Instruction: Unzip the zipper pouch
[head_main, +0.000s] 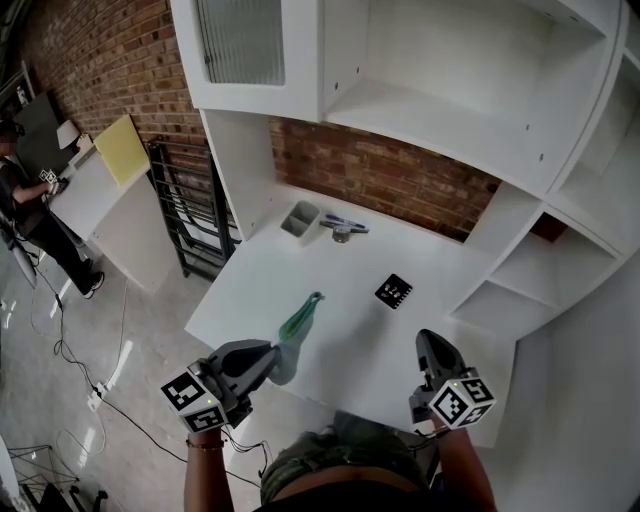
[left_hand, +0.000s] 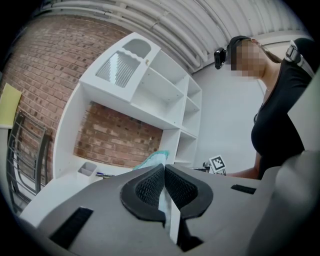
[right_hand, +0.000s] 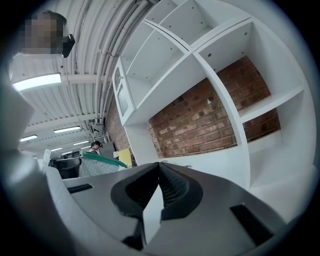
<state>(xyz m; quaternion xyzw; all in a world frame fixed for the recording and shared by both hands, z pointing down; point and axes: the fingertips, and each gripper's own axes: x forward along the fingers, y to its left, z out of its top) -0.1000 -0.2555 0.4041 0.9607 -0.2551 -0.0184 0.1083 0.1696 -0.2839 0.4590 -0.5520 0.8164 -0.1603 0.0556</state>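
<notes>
The zipper pouch (head_main: 298, 322) is pale with a green zipper edge and stands on its side over the front left of the white table (head_main: 330, 265). My left gripper (head_main: 272, 358) is shut on its near end. In the left gripper view the pouch (left_hand: 154, 160) pokes up just beyond that gripper's (left_hand: 164, 167) closed jaws. My right gripper (head_main: 428, 342) hovers at the table's front right, shut and holding nothing. In the right gripper view the pouch (right_hand: 97, 165) shows far to the left of this gripper's (right_hand: 159, 165) tips, well apart from them.
A small grey bin (head_main: 299, 219) and a few pens (head_main: 343, 229) sit at the back of the table. A black marker tag (head_main: 393, 291) lies right of centre. White shelves (head_main: 430, 110) rise over the brick wall. A black rack (head_main: 185, 215) and a person (head_main: 25, 200) are off to the left.
</notes>
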